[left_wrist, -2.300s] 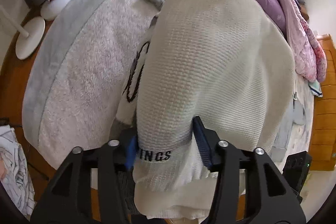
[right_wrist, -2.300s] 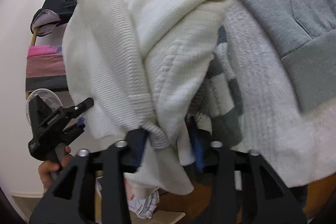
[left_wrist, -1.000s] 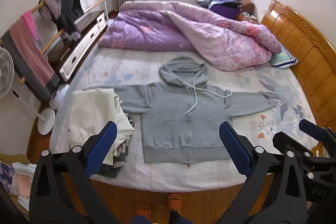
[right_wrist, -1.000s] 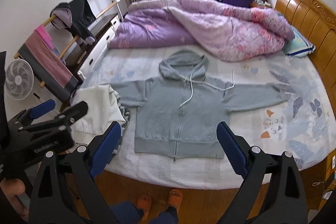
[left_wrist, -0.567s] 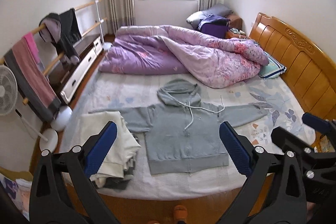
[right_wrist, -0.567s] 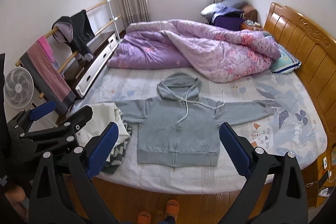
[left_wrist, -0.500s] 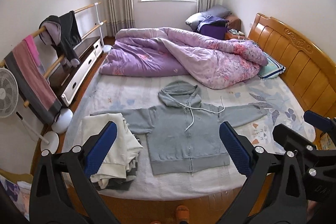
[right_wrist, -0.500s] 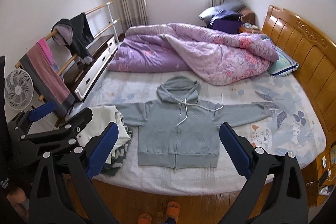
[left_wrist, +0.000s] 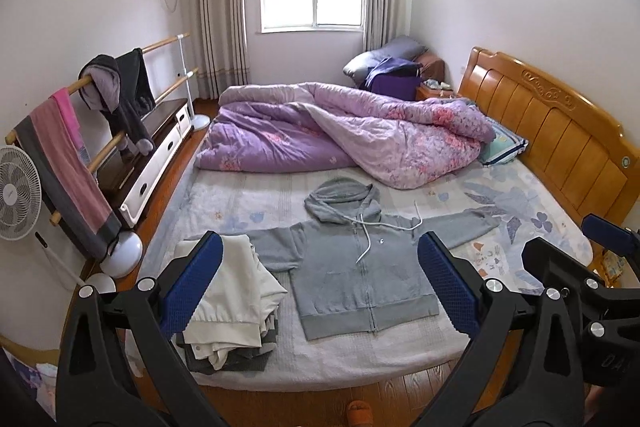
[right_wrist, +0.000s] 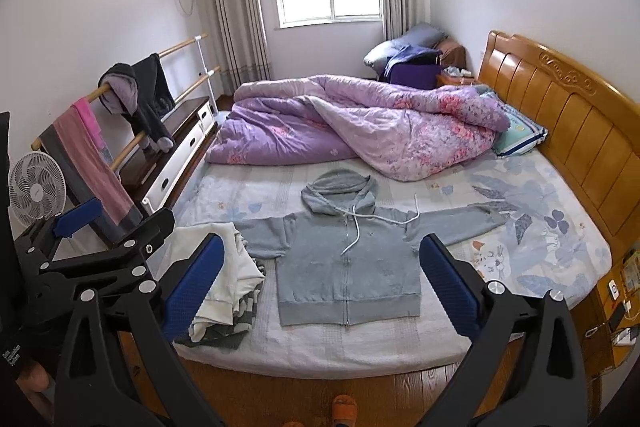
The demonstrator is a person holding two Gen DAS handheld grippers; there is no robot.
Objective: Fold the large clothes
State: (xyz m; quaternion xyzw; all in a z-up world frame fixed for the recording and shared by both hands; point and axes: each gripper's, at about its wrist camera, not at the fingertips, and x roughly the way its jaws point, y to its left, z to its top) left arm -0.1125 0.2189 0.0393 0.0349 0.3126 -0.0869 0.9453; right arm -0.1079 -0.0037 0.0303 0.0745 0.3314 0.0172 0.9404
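Note:
A grey zip hoodie (left_wrist: 356, 267) lies flat and face up on the bed (left_wrist: 400, 351), sleeves spread, hood toward the quilt; it also shows in the right wrist view (right_wrist: 348, 267). A pile of folded clothes with a cream sweater (left_wrist: 230, 291) on top sits at the bed's near left corner, also in the right wrist view (right_wrist: 224, 275). My left gripper (left_wrist: 320, 291) is open and empty, held back from the bed's foot. My right gripper (right_wrist: 320, 287) is open and empty too, beside it. Each gripper shows at the edge of the other's view.
A purple quilt (left_wrist: 340, 135) is bunched at the far side of the bed. A wooden headboard (left_wrist: 560, 135) stands on the right. A clothes rail (left_wrist: 100, 123), a white cabinet and a fan (left_wrist: 18, 203) stand on the left. Wood floor lies at the bed's foot.
Both grippers let go of the cream sweater, which now lies on the pile. Both have opened, pulled back and risen, so the whole bed is in view.

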